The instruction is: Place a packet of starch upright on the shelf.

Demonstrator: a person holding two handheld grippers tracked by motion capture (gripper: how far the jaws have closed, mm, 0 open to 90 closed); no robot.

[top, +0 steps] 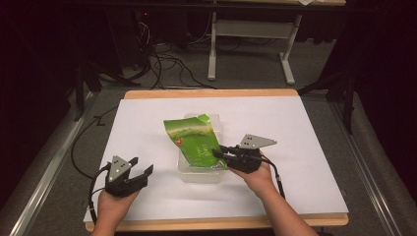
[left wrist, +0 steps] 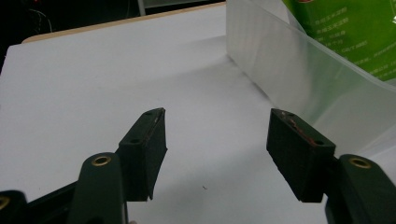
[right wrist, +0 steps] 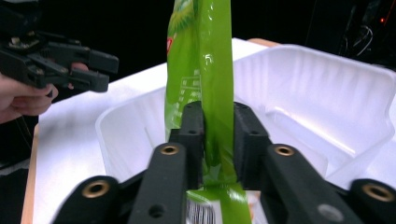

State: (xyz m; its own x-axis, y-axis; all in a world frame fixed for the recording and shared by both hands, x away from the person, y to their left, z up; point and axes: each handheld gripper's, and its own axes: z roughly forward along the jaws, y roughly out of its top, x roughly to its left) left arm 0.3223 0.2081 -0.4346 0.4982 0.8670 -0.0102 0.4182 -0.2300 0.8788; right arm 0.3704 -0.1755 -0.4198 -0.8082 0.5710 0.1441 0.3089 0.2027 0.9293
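Now, line by line:

Bag: one green snack bag, standing tilted in the bin, its lower corner at the bin's right side; the right gripper view shows it edge-on between that gripper's pads.
Bin: one clear plastic bin on the white sheet, near the table's middle, open side up.
Right gripper: right gripper reaches over the bin's right rim, jaws nearly closed, pads on both faces of the bag's lower part; no gap is visible between pads and foil.
Left gripper: left gripper rests low over the sheet, well left of the bin, jaws spread wide with bare paper between them; it has hold of nothing.
In the way: the bin's near wall rises just to the right of the left gripper's jaws in its own view; the bag shows green through it.
Surface: one white sheet covers a wooden table almost edge to edge.
Behind: a pale metal table frame and loose black cables on grey floor.
Count: two grippers, two hands, one bag, one bin.
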